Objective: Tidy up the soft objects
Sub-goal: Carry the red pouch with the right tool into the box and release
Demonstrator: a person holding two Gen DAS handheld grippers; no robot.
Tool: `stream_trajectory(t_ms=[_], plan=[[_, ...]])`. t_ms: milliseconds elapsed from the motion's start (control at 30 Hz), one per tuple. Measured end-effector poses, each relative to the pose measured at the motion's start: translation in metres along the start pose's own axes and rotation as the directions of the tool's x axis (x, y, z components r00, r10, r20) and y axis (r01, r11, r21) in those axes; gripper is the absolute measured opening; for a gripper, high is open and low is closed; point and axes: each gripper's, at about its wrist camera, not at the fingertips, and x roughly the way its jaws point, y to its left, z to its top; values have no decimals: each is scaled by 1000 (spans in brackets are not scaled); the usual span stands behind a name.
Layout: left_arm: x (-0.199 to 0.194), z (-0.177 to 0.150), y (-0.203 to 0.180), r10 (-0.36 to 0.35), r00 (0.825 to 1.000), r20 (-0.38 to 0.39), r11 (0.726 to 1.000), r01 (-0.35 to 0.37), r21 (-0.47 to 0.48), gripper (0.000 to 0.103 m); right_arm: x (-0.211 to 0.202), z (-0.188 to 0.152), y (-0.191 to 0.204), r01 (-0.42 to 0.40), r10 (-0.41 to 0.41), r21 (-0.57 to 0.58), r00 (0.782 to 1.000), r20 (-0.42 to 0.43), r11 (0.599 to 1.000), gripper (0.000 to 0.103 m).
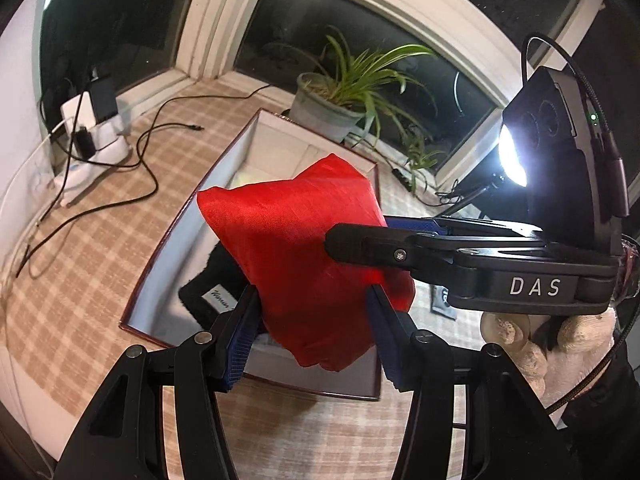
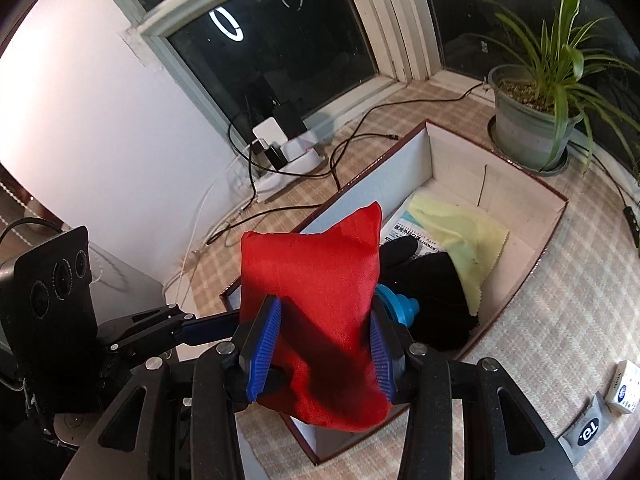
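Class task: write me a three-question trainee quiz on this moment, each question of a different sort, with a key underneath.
1. True or false: both grippers grip the red cloth bundle.
2. Which item lies inside the open box? A) potted plant B) yellow cloth C) charger
3. Fill in: the bundle is held above the ____.

Key
1. True: the left gripper and right gripper each pinch it.
2. B: the yellow cloth lies inside; the potted plant stands outside.
3. box

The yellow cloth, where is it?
In the right wrist view, the yellow cloth lies inside the open box, right of the red pouch, partly over black fabric.
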Motion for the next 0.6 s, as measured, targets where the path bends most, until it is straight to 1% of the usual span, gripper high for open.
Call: stream_trajectory(t_ms=[300, 367, 600], plan=[[11, 1, 17, 34, 999, -36, 999, -34, 5, 51, 18, 3, -2, 23, -23, 10, 999, -28, 1000, 39], [10, 2, 19, 49, 998, -35, 999, -49, 6, 51, 17, 4, -2, 42, -42, 6, 999, -19, 999, 39], [2, 3, 24, 73, 997, -10, 997, -73, 11, 52, 9, 3, -8, 45, -45, 35, 999, 16, 998, 41]])
